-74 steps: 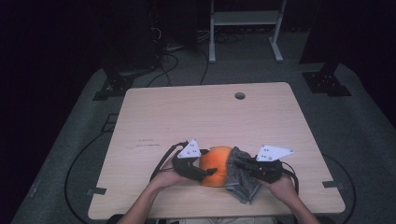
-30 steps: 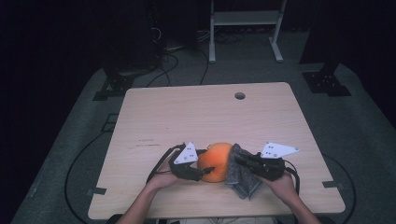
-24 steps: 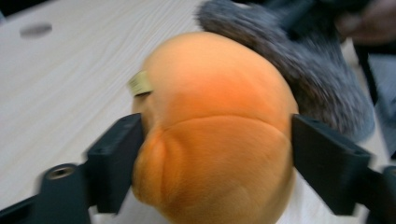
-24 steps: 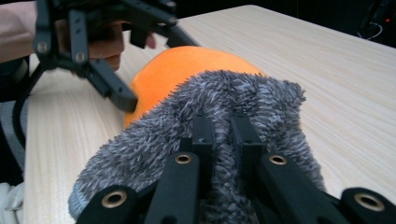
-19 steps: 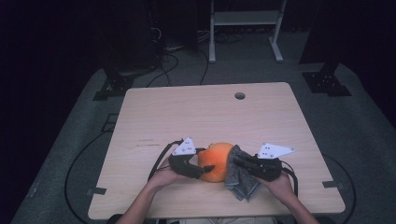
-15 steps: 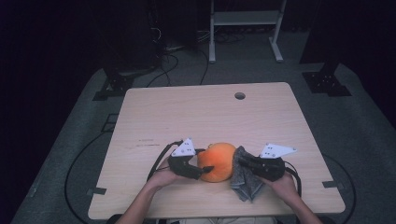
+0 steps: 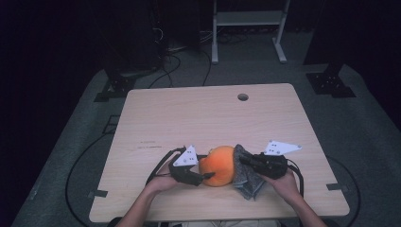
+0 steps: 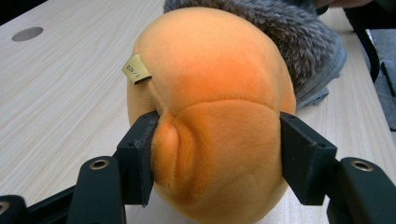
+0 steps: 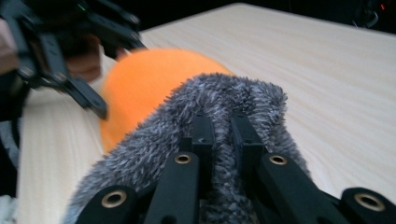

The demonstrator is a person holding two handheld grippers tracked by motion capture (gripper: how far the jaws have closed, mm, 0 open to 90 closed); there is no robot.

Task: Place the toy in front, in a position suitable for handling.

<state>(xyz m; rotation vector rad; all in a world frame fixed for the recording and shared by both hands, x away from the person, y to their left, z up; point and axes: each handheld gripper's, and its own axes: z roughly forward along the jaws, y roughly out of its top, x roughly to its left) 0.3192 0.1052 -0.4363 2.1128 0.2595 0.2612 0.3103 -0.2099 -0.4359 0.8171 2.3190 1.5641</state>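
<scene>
Little has shifted since the earlier high-view frames: both hands have stayed near the front edge of the pale wooden table, the orange ball has edged slightly toward my right, and the grey cloth bunched on its right side looks a touch more gathered. My left gripper is clamped on the round orange plush ball, one black jaw pressing into a seam fold on one side, the other flat against the fabric opposite; the plush dents visibly at the seam. A small tan fabric tag sticks out of the ball above that seam. My right gripper has its jaws nearly together, pinching a fold of the fuzzy grey cloth, whose pile rises around both jaws. In the high view the ball sits on the table between the two grippers, the left gripper touching its left side, the cloth draped against its right and trailing toward the front edge, the right gripper at its top. Risks as I judge them: the ball is soft and round, so a squeeze off-centre could let it squirt out of the left jaws; the right grip holds only a thin fold, and a hard pull could slip off the pile or drag the cloth off the near edge.
</scene>
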